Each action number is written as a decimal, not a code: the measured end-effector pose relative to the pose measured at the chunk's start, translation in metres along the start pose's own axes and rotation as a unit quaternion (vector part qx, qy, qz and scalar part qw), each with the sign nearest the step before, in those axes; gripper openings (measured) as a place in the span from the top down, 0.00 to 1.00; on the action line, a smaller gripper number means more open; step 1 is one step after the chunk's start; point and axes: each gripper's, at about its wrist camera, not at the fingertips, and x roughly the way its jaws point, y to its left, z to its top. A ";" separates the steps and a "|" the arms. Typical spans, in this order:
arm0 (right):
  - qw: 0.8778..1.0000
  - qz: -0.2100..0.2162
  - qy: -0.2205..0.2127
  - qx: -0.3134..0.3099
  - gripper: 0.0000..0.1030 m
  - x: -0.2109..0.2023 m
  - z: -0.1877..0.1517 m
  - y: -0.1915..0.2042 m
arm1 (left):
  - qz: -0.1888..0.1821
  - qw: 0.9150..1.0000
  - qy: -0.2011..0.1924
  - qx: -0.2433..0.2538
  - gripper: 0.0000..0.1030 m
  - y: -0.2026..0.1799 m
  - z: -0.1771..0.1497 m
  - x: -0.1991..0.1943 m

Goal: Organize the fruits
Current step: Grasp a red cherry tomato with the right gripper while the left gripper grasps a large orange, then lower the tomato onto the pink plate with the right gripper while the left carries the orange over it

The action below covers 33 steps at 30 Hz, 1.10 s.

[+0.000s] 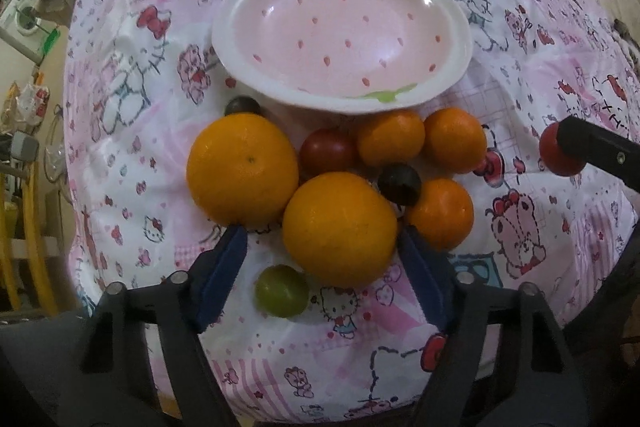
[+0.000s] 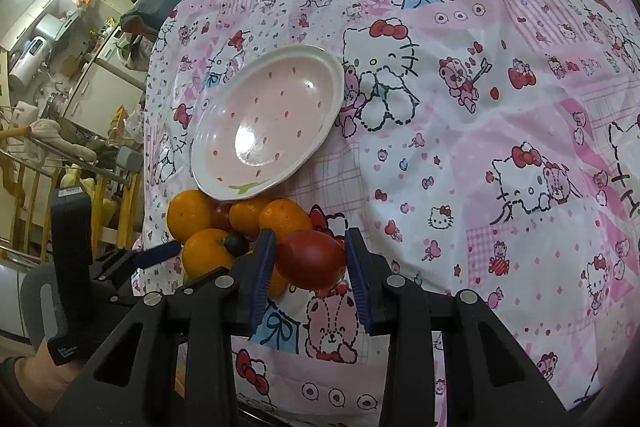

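Our right claw (image 2: 310, 259) has a red tomato (image 2: 311, 259) between its blue pads, both pads touching it, just right of the fruit pile. Our left claw (image 1: 322, 251) is wide open, gripping nothing, w/ a big orange (image 1: 340, 229) between its fingertips and a green tomato (image 1: 282, 291) nearer the camera. A 2nd big orange (image 1: 243, 169) sits to the left; three small oranges, another red tomato (image 1: 328, 153) & two dark ones cluster near. All lie on the cartoon-print bedsheet (image 2: 480, 147), just below the pink dotted plate (image 1: 340, 31), which holds no fruit.
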 end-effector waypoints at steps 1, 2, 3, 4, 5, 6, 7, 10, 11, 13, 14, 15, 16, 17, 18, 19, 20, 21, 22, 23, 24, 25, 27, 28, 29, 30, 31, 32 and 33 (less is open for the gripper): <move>1.000 0.000 0.000 0.000 0.64 0.000 0.001 0.000 | -0.002 1.000 0.000 -0.003 0.28 0.000 0.000 0.001; 1.000 -0.001 -0.001 -0.001 0.64 0.000 0.001 0.001 | -0.007 1.000 0.002 -0.009 0.29 0.000 0.001 0.002; 1.000 -0.002 -0.001 -0.001 0.64 0.001 0.001 0.001 | -0.014 1.000 0.004 -0.016 0.29 0.001 0.001 0.003; 1.000 -0.003 -0.001 -0.002 0.64 0.001 0.002 0.002 | -0.019 1.000 0.003 -0.023 0.29 0.002 0.002 0.005; 1.000 -0.003 -0.001 -0.003 0.64 0.001 0.001 0.002 | -0.023 0.999 0.000 -0.028 0.29 0.004 0.003 0.007; 1.000 -0.003 -0.002 -0.004 0.64 0.002 0.001 0.003 | -0.026 0.999 -0.003 -0.029 0.31 0.007 0.004 0.010; 1.000 -0.004 -0.002 -0.004 0.64 0.002 0.001 0.003 | -0.027 0.999 -0.006 -0.029 0.33 0.009 0.005 0.009; 1.000 -0.002 -0.004 -0.004 0.64 0.001 0.001 0.002 | -0.046 0.999 -0.003 -0.017 0.53 0.008 0.002 0.003; 1.000 -0.001 -0.003 -0.003 0.64 0.001 0.001 0.001 | -0.040 0.999 -0.007 -0.012 0.53 0.006 0.000 0.000; 1.000 -0.004 -0.002 -0.002 0.64 0.001 0.000 0.000 | -0.041 0.999 -0.006 -0.009 0.54 0.006 -0.003 -0.002; 1.000 -0.004 -0.001 -0.002 0.64 0.002 0.000 0.000 | -0.044 0.999 -0.004 -0.012 0.54 0.008 -0.003 -0.002; 1.000 -0.005 -0.001 -0.002 0.64 0.002 0.000 0.000 | -0.049 0.999 -0.004 -0.016 0.54 0.010 -0.003 -0.003; 1.000 -0.005 -0.001 -0.001 0.64 0.002 0.000 0.000 | -0.057 0.998 -0.006 -0.021 0.55 0.015 -0.004 -0.002; 1.000 -0.005 -0.002 0.002 0.64 0.002 0.000 -0.001 | -0.063 0.998 -0.009 -0.026 0.55 0.018 -0.005 -0.004; 1.000 -0.005 -0.002 0.002 0.64 0.002 0.000 -0.001 | -0.069 0.997 -0.011 -0.030 0.55 0.021 -0.007 -0.006; 1.000 -0.006 -0.002 0.001 0.64 0.002 0.000 0.000 | -0.073 0.997 -0.014 -0.033 0.55 0.025 -0.008 -0.009; 1.000 -0.006 -0.003 -0.001 0.64 0.000 -0.001 0.002 | -0.080 0.996 -0.019 -0.031 0.55 0.024 -0.010 -0.012; 1.000 -0.005 -0.005 -0.004 0.64 -0.001 -0.001 0.004 | -0.089 0.995 -0.026 -0.025 0.55 0.025 -0.012 -0.017; 1.000 -0.002 -0.009 -0.009 0.64 -0.004 -0.001 0.006 | -0.091 0.995 -0.029 -0.021 0.55 0.026 -0.015 -0.021; 1.000 0.000 -0.011 -0.011 0.64 -0.005 -0.001 0.009 | -0.089 0.995 -0.030 -0.020 0.56 0.027 -0.016 -0.024; 1.000 0.002 -0.013 -0.013 0.64 -0.007 -0.001 0.010 | -0.091 0.995 -0.029 -0.026 0.56 0.030 -0.018 -0.028; 1.000 0.006 -0.016 -0.013 0.64 -0.009 0.000 0.012 | -0.097 0.994 -0.031 -0.030 0.56 0.028 -0.018 -0.033; 1.000 0.011 -0.018 -0.013 0.64 -0.012 0.001 0.014 | -0.106 0.993 -0.046 -0.032 0.56 0.033 -0.015 -0.046; 1.000 0.013 -0.019 -0.012 0.64 -0.013 0.001 0.016 | -0.104 0.993 -0.054 -0.032 0.56 0.033 -0.015 -0.052; 1.000 0.016 -0.019 -0.011 0.64 -0.015 0.002 0.018 | -0.102 0.992 -0.062 -0.032 0.56 0.037 -0.016 -0.059; 1.000 0.020 -0.020 -0.013 0.64 -0.017 0.003 0.021 | -0.101 0.992 -0.072 -0.034 0.56 0.042 -0.014 -0.067; 0.999 0.022 -0.023 -0.017 0.64 -0.019 0.005 0.025 | -0.098 0.992 -0.077 -0.035 0.56 0.039 -0.008 -0.068; 0.999 0.023 -0.027 -0.022 0.64 -0.022 0.007 0.029 | -0.094 0.992 -0.083 -0.034 0.56 0.043 -0.004 -0.074; 0.999 0.024 -0.029 -0.025 0.64 -0.024 0.010 0.032 | -0.089 0.992 -0.088 -0.032 0.56 0.046 0.000 -0.077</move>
